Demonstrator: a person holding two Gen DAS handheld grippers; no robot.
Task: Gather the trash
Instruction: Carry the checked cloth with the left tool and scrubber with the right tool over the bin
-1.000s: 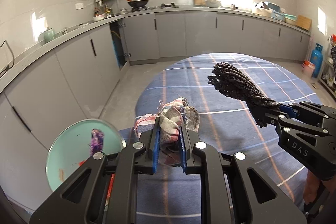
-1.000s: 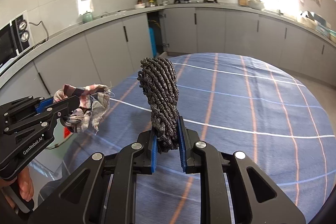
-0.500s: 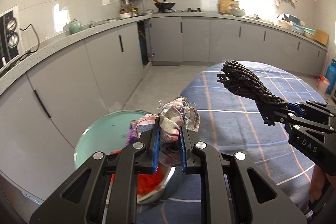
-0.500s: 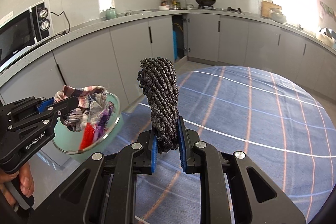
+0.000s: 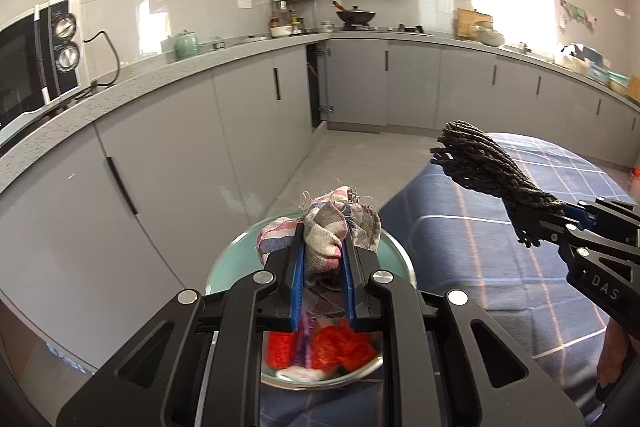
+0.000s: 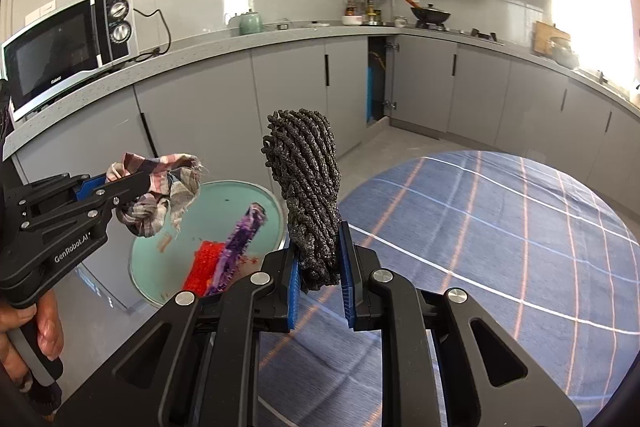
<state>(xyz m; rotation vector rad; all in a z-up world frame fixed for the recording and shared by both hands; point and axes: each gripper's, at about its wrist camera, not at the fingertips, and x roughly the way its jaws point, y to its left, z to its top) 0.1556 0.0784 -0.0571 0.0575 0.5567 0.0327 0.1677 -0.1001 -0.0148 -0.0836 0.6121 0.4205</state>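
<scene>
My left gripper (image 5: 323, 247) is shut on a crumpled plaid rag (image 5: 325, 219) and hangs right over a round teal bin (image 5: 234, 267) with a steel rim. Red scraps (image 5: 340, 347) lie inside it. My right gripper (image 6: 320, 251) is shut on a dark knitted cloth (image 6: 306, 179) that stands upright from its pads, just right of the bin (image 6: 244, 195). In the right wrist view the left gripper (image 6: 132, 189) holds the rag (image 6: 164, 183) above the bin's left part, over a red piece (image 6: 202, 263) and a purple piece (image 6: 240, 239). The right gripper (image 5: 560, 223) and its cloth (image 5: 484, 167) show in the left wrist view.
A round table with a blue checked cloth (image 6: 500, 235) lies to the right of the bin. Grey floor cabinets (image 5: 180, 147) and a counter with a microwave (image 6: 68, 43) run behind. A person's hand (image 6: 36, 327) grips the left handle.
Both grippers have swung left, off the table and towards the cabinets. The bin has come from the lower left to right under the left gripper. Both grips are unchanged.
</scene>
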